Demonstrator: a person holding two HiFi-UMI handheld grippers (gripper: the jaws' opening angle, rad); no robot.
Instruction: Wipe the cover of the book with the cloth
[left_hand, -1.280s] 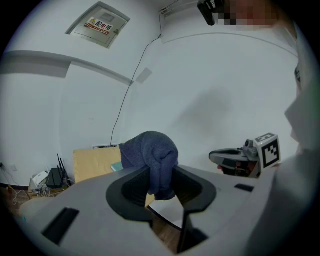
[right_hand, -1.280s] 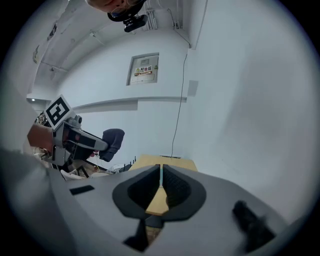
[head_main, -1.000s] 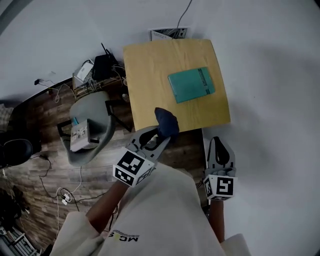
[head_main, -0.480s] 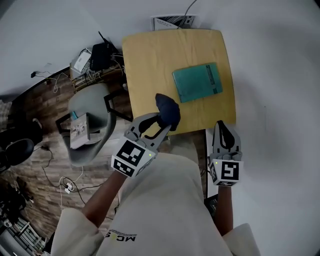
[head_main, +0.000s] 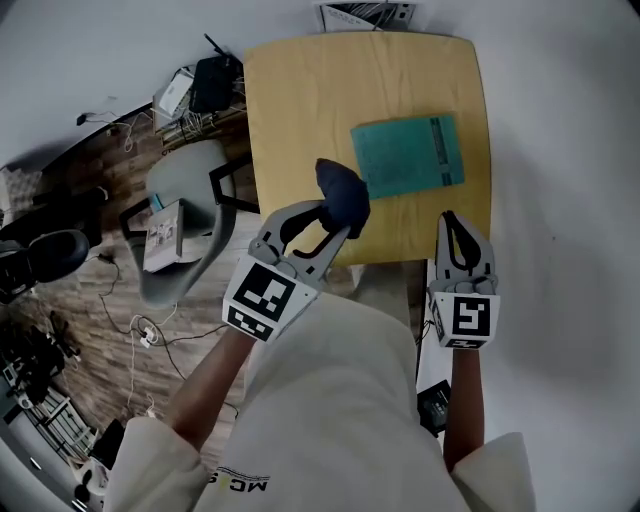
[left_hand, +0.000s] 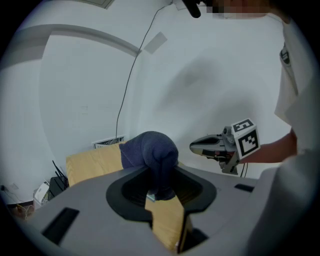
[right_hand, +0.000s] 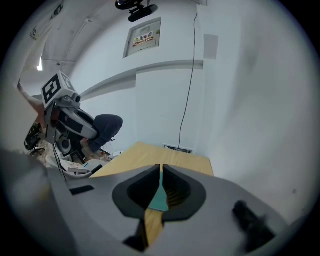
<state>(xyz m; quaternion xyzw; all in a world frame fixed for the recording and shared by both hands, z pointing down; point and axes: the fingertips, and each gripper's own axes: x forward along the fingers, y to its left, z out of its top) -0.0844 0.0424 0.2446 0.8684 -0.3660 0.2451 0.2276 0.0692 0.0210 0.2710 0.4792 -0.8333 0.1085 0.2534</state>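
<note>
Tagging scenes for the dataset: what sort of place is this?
Likely an office or lab corner: a small wooden table against a bare white wall, a router, loose cables over the wood floor, and a grey chair.

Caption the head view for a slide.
The left hand-held gripper holds a dark blue cloth near the teal book.

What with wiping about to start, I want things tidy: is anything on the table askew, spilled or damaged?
Nothing much. The teal book lies flat on the wooden table, only slightly turned against its edges. The dark blue cloth is bunched in the left claw. No spill or damage shows.
</note>
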